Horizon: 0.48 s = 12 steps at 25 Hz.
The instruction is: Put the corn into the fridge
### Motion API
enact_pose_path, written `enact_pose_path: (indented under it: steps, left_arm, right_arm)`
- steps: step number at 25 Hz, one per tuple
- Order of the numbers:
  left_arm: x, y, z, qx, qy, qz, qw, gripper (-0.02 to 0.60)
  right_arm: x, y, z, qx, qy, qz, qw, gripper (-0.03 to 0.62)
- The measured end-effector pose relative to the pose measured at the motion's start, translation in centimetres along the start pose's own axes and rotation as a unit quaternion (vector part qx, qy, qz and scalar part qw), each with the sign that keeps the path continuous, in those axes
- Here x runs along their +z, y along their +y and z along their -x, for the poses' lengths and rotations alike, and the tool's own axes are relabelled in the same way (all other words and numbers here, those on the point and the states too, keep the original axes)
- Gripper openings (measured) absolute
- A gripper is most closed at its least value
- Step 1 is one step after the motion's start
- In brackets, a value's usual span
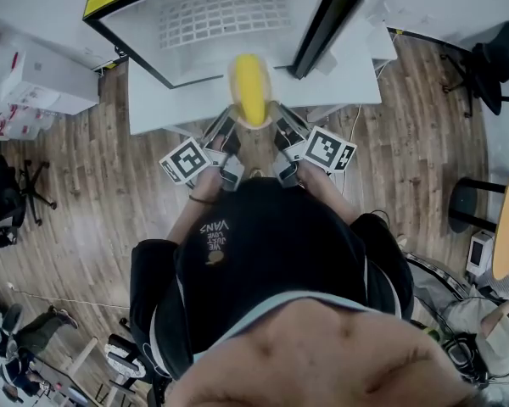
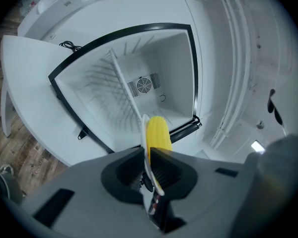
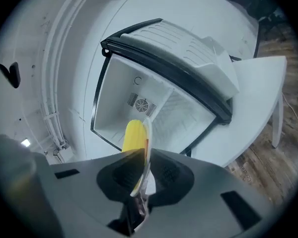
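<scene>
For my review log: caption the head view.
Left gripper and right gripper hold corn on a plate before open fridge.

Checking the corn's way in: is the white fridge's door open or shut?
Open. The small white fridge shows its interior, wire shelf and back fan, its black-edged door swung aside.

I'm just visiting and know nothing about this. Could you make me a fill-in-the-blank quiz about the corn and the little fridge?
The fridge has its door ____.
The corn lies on a white ____, whose rim the left gripper and the right gripper both clamp.
The fridge stands on a white ____.
Missing words: open; plate; table.
</scene>
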<state>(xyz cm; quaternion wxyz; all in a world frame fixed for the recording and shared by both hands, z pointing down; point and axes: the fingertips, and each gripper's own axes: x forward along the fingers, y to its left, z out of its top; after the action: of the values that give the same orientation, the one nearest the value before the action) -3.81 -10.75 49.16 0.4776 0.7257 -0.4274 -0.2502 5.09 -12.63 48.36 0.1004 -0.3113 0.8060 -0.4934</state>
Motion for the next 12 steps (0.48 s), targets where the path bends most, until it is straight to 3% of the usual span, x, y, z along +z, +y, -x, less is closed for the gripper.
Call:
enact_pose_path:
  steps: [12]
  left_arm:
    - [1.6,0.1,-1.8,-0.010,0.021,0.002,0.9997,0.038]
  right_arm:
    - [1.4,-0.2,-1.4,-0.012,-0.022,-0.008,1.000,0.026]
